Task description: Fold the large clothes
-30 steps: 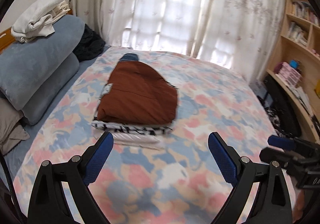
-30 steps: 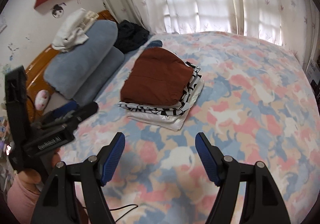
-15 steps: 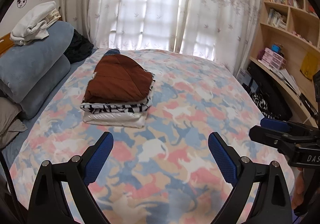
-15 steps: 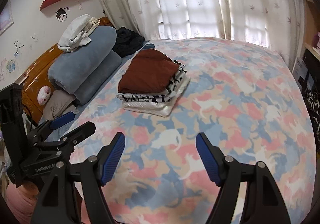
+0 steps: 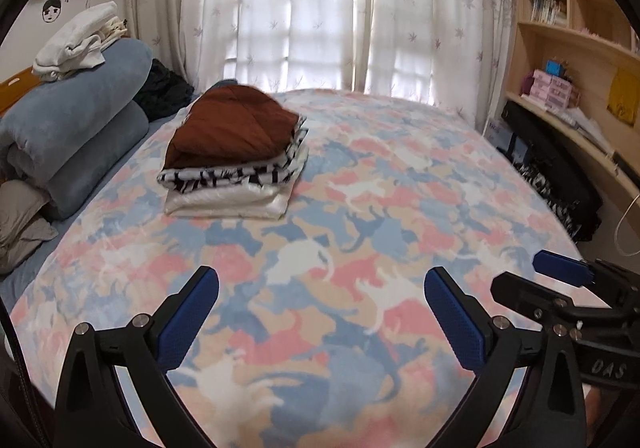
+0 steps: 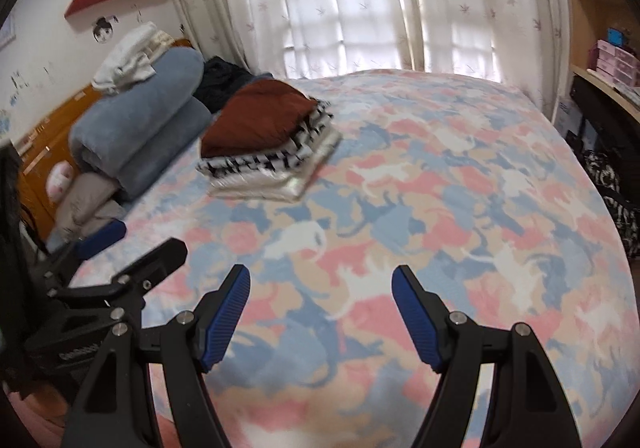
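A stack of folded clothes lies on the far left part of the bed: a rust-brown garment [image 5: 236, 128] [image 6: 260, 116] on top, a black-and-white striped one [image 5: 240, 174] [image 6: 264, 162] under it, a white one [image 5: 228, 202] [image 6: 276, 184] at the bottom. My left gripper [image 5: 322, 286] hovers over the near part of the patterned bedspread [image 5: 380, 208], well short of the stack; its jaws are opening and nothing is between them. My right gripper [image 6: 322, 284] is open beside it, also empty. Each gripper shows at the edge of the other's view.
Rolled blue blankets [image 5: 76, 128] with white cloths [image 5: 76, 44] on top and a dark garment [image 5: 164, 92] line the headboard side. Wooden shelves [image 5: 568, 60] and a black bag [image 5: 552, 176] stand right of the bed. Curtains [image 5: 320, 8] hang behind.
Both grippers have drawn back and sunk toward the near end of the bed, so the stack now looks farther off. The left jaws stand slightly wider.
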The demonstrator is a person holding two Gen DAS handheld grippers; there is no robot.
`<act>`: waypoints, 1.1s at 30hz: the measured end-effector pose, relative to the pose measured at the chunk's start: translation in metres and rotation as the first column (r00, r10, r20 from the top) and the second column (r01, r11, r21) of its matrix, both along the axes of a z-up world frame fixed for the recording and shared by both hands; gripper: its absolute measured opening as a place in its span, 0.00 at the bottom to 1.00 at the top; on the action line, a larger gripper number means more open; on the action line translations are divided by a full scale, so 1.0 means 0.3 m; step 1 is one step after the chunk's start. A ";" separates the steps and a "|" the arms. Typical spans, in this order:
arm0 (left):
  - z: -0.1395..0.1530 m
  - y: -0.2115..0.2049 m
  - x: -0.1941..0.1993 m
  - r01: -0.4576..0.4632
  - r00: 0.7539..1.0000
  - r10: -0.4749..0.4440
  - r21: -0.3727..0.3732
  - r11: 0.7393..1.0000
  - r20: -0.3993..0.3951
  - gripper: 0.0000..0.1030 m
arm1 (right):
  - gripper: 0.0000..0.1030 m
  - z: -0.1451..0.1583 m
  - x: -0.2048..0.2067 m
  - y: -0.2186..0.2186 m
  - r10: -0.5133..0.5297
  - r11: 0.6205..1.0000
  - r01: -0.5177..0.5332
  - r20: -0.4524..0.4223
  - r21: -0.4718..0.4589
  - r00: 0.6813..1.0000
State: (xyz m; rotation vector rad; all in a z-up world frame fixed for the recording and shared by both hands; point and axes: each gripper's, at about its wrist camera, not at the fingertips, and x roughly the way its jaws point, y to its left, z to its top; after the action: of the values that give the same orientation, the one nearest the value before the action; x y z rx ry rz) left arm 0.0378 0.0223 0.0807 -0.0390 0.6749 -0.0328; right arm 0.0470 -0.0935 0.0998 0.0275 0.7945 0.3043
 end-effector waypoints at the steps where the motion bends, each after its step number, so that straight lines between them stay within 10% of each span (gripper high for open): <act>1: -0.012 -0.005 -0.003 0.000 1.000 0.000 0.004 1.000 -0.004 0.99 | 0.72 -0.018 -0.009 -0.005 -0.003 1.000 0.003 -0.004 -0.001 1.000; 33: -0.158 -0.033 -0.176 -0.030 0.997 0.031 0.007 1.000 -0.077 0.99 | 0.76 -0.174 -0.221 -0.066 -0.113 0.994 0.113 0.024 -0.007 0.993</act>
State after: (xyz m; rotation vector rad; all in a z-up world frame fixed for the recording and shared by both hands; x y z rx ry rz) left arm -0.0151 0.0124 0.0334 -0.0447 0.7511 0.0000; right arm -0.0193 -0.1133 0.0477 0.0608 0.7680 0.1937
